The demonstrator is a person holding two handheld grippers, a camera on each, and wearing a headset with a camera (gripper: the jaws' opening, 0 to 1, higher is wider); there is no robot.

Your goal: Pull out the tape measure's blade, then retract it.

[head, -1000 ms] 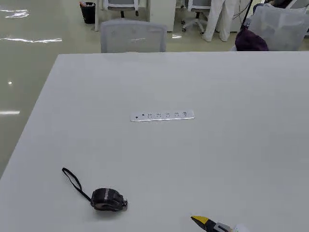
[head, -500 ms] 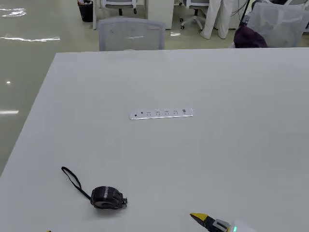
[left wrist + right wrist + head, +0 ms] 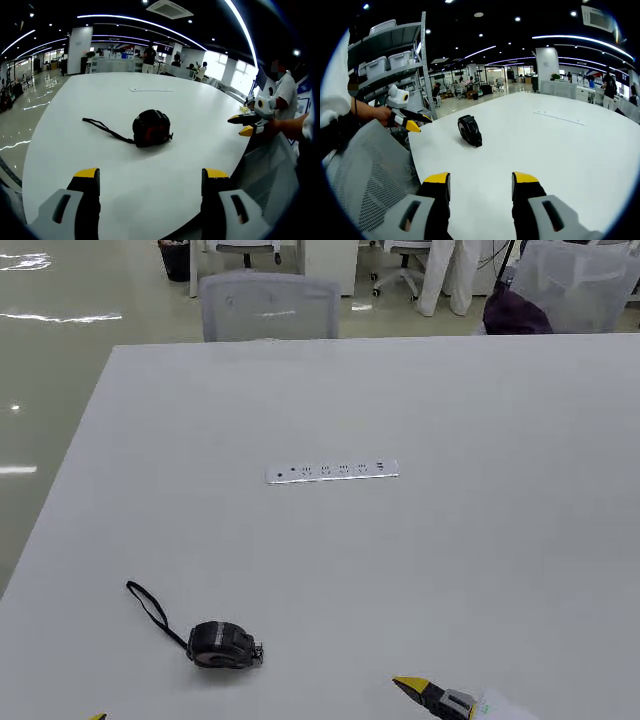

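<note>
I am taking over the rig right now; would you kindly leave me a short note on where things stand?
Left gripper: open, empty, at the near table edge, facing the tape measure.
Right gripper: open, empty, also short of it.
Tape measure lies untouched on the table, strap trailing, no blade out.
Done: nothing. Left: grip it, pull the blade out, retract it.

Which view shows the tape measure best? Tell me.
Left gripper view: the tape measure lies close and centred, strap stretched out. Head view shows it small; right gripper view shows it farther off, end-on.
</note>
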